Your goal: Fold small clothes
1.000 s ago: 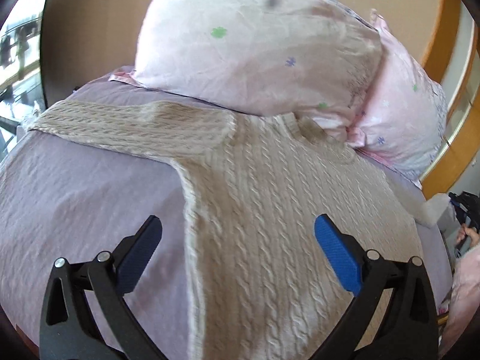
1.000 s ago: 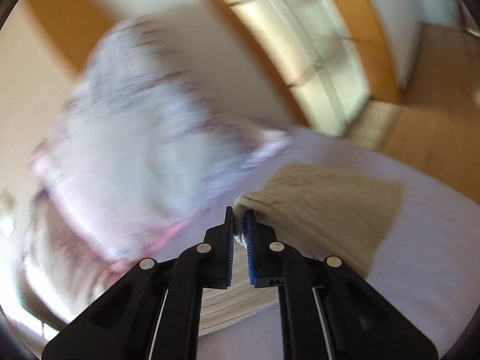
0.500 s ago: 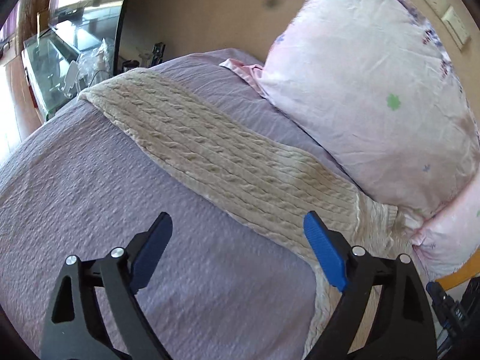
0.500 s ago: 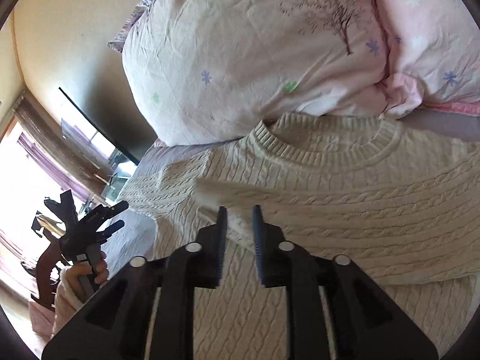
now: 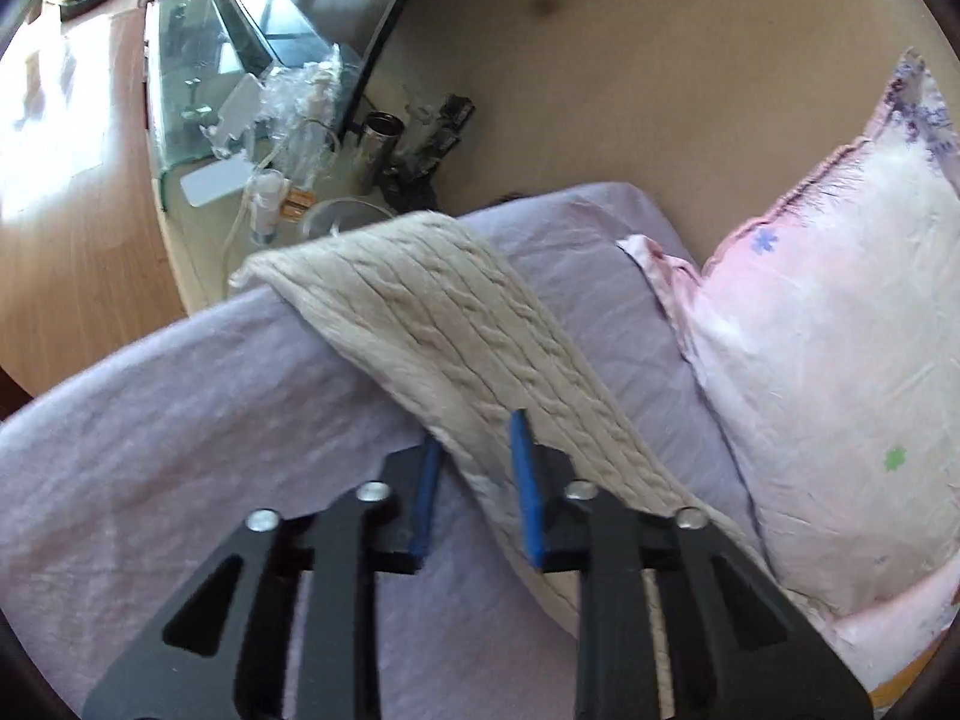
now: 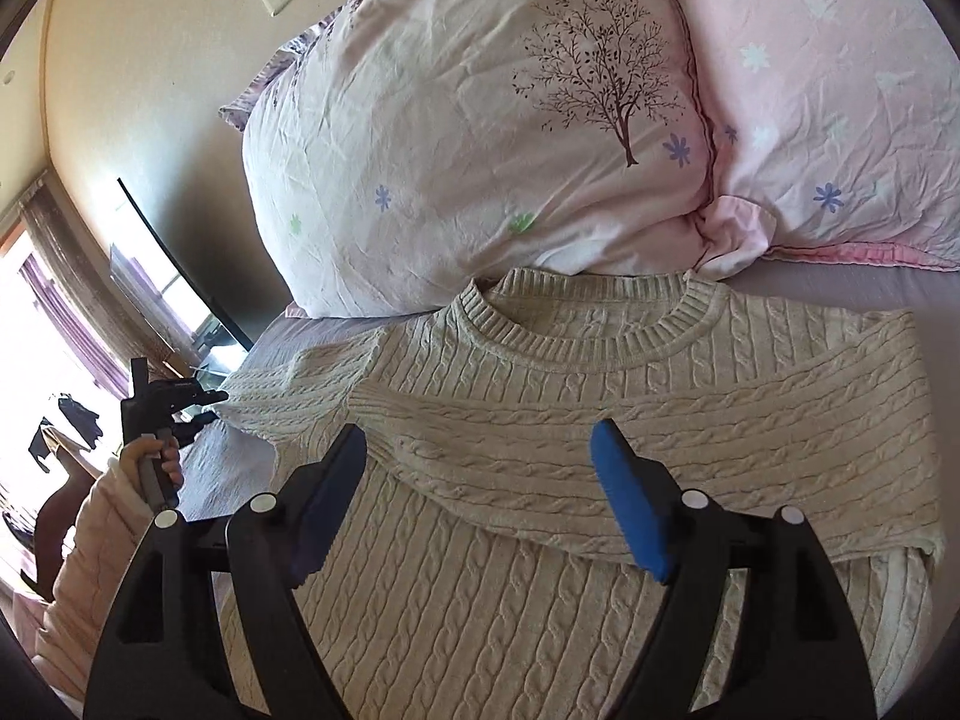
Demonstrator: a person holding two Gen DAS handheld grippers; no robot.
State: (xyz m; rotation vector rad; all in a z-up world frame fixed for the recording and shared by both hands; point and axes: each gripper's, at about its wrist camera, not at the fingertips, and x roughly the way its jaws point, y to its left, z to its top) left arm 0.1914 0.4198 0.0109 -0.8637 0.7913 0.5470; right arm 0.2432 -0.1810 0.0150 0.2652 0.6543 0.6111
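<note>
Now my right gripper [image 6: 480, 504] hangs wide open over the sweater [image 6: 540, 600], having let go of the right sleeve [image 6: 690, 450] it pinched a second ago; that sleeve lies folded across the chest below the collar. So one side is done. My left gripper [image 5: 474, 480] has swung from the body out to the left sleeve [image 5: 432, 312], which stretches over the purple bedsheet [image 5: 150, 450] toward the bed's edge, and its fingers have narrowed around the sleeve's near edge. Whether they actually clamp the knit I can't quite tell. I judge folding this sleeve inward comes next.
</note>
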